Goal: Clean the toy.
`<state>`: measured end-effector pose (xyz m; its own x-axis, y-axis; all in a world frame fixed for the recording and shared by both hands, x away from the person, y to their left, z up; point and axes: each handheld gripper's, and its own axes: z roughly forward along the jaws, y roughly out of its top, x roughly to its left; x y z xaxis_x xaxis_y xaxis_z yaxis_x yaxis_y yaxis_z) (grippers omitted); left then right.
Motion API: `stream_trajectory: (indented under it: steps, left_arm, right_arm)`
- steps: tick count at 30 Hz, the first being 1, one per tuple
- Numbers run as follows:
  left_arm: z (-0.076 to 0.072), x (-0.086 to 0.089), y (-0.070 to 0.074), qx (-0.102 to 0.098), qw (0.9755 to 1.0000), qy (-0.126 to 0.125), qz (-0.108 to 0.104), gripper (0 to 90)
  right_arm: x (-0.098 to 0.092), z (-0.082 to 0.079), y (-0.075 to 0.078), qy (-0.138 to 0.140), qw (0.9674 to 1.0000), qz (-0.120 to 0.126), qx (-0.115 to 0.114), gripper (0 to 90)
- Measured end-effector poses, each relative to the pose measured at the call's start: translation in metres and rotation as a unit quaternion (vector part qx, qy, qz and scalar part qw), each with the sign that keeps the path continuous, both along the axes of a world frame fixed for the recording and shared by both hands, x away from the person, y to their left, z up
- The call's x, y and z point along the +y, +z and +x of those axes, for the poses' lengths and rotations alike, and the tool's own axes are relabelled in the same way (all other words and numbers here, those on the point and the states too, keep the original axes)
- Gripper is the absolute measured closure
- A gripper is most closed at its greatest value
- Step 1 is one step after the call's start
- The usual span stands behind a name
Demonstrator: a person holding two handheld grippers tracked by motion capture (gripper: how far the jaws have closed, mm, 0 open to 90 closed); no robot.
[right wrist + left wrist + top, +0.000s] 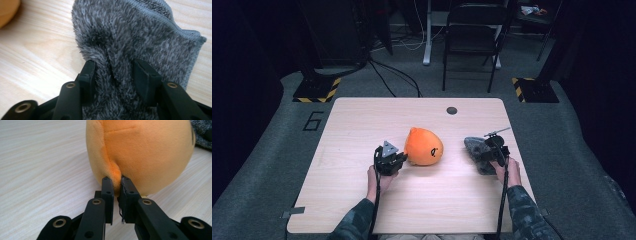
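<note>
Left claw (117, 185) of mine, at the left of the pale wooden desk (347, 200), is clenched on a small fold of the round orange plush toy (145, 155); in the left gripper view its two black jaws stand almost together, with a ridge of orange pile pinched between their tips. From the high view, this claw (398, 159) lies just beside the toy's near left side, my left hand (379, 181) behind it and the grey three-cornered plate (388, 149) on top.

Centre: the orange plush toy (424, 146) rests on the desk near its middle, a small dark mark on the side facing right. It stands between my two claws, apart from the cloth.

Right: my right claw (113, 72) grasps the crumpled grey fleecy cloth (140, 37); in the right gripper view the jaws stand partly apart, with a thick bunch of grey pile gathered between them, and a stitched hem runs along the cloth's far edge. From the high view, the cloth (472, 146) lies on the desk's right part, the claw (488, 155) upon it and my right hand (508, 172) behind.

Far edge: a small dark round hole (452, 110) marks the desk top.
</note>
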<state>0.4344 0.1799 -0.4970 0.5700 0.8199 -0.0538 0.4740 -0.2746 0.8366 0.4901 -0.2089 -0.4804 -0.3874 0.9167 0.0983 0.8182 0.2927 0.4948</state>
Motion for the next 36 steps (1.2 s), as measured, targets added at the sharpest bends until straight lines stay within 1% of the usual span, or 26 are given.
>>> stream_trajectory:
  steps: [1,2,3,4,5,6,7,8,10,12,13,15,17,18,20,22,26,28,29,30,31,32,33,34,35,36]
  left_arm:
    - [0.0,0.001,-0.001,0.001,1.0,0.003,-0.002,81.9]
    - [0.001,0.002,-0.001,0.003,1.0,0.003,-0.005,81.7]
    - [0.001,0.003,-0.001,0.004,1.0,0.003,-0.007,81.8]
    - [0.001,0.003,-0.001,0.003,0.9999,0.003,-0.011,81.9]
    - [0.001,0.003,-0.001,0.003,0.9999,0.001,-0.014,82.2]
    - [0.001,0.003,-0.001,0.0,0.9999,0.0,-0.015,82.6]
    - [0.0,0.003,0.0,0.0,0.9998,-0.001,-0.019,83.6]
    - [0.0,0.002,0.001,-0.003,0.9996,-0.002,-0.028,84.4]
    - [-0.001,0.001,0.005,-0.006,0.999,-0.008,-0.043,85.4]
    - [-0.003,-0.002,0.013,-0.005,0.9975,-0.017,-0.068,85.7]
    - [-0.004,-0.005,0.017,-0.007,0.9972,-0.022,-0.071,85.8]
    - [-0.008,-0.011,0.024,-0.014,0.997,-0.031,-0.07,86.0]
    - [-0.012,-0.016,0.03,-0.016,0.9967,-0.038,-0.07,86.0]
    - [-0.014,-0.017,0.033,-0.018,0.9964,-0.039,-0.073,86.1]
    - [-0.017,-0.017,0.038,-0.021,0.996,-0.043,-0.076,86.1]
    - [-0.02,-0.016,0.043,-0.02,0.9953,-0.044,-0.084,86.1]
    - [-0.027,-0.01,0.048,-0.016,0.9934,-0.05,-0.102,86.1]
    - [-0.029,-0.007,0.05,-0.011,0.9921,-0.051,-0.114,86.1]
    - [-0.033,-0.005,0.051,-0.007,0.9911,-0.052,-0.123,86.1]
    - [-0.034,-0.004,0.051,-0.007,0.9908,-0.054,-0.124,86.1]
    - [-0.036,-0.003,0.052,-0.009,0.991,-0.058,-0.121,86.0]
    - [-0.038,-0.003,0.052,-0.007,0.9902,-0.058,-0.127,86.0]
    - [-0.04,-0.002,0.053,-0.002,0.9888,-0.06,-0.136,86.0]
    - [-0.043,-0.002,0.054,0.001,0.9882,-0.064,-0.139,86.0]
    - [-0.044,-0.003,0.054,-0.002,0.9875,-0.068,-0.143,86.0]
    - [-0.046,-0.004,0.055,0.003,0.9858,-0.073,-0.152,86.0]
  right_arm:
    - [0.001,0.0,0.0,-0.002,1.0,0.001,0.002,49.6]
    - [0.001,0.001,-0.001,0.004,1.0,0.002,-0.002,42.8]
    - [0.001,0.0,-0.001,0.012,0.9999,0.013,0.0,33.8]
    - [-0.001,-0.001,0.0,0.034,0.9988,0.037,-0.003,26.5]
    - [-0.001,-0.003,0.002,0.041,0.9982,0.044,-0.009,27.6]
    - [-0.001,-0.004,0.004,0.036,0.9988,0.029,-0.015,31.3]
    - [0.001,-0.005,0.006,0.027,0.999,0.006,-0.037,30.9]
    - [0.001,-0.006,0.008,0.026,0.9988,0.004,-0.042,28.9]
    - [0.0,-0.009,0.013,0.017,0.9987,0.011,-0.046,28.9]
    - [0.0,-0.013,0.019,0.017,0.9983,0.006,-0.056,25.6]
    - [0.0,-0.015,0.021,0.013,0.9982,0.004,-0.058,26.3]
    - [0.001,-0.02,0.026,0.011,0.9976,0.006,-0.067,24.0]
    - [0.0,-0.026,0.03,-0.002,0.9975,0.012,-0.069,24.9]
    - [-0.001,-0.03,0.032,-0.002,0.9972,0.018,-0.073,23.4]
    - [-0.002,-0.038,0.035,-0.017,0.997,0.02,-0.073,23.3]
    - [-0.006,-0.046,0.037,-0.02,0.9961,0.028,-0.082,23.0]
    - [-0.015,-0.065,0.033,-0.038,0.9958,0.031,-0.078,22.2]
    - [-0.016,-0.071,0.028,-0.047,0.9966,0.019,-0.066,22.0]
    - [-0.019,-0.074,0.025,-0.044,0.9965,0.012,-0.07,21.4]
    - [-0.02,-0.078,0.02,-0.053,0.9969,-0.001,-0.058,21.3]
    - [-0.022,-0.079,0.018,-0.055,0.9969,-0.006,-0.057,21.3]
    - [-0.024,-0.083,0.014,-0.063,0.9969,-0.004,-0.047,21.2]
    - [-0.026,-0.084,0.012,-0.063,0.9969,-0.008,-0.047,21.2]
    - [-0.027,-0.086,0.009,-0.065,0.9967,-0.014,-0.047,21.1]
    - [-0.029,-0.088,0.004,-0.063,0.9968,-0.021,-0.044,20.9]
    - [-0.03,-0.089,0.002,-0.063,0.9969,-0.023,-0.042,20.9]
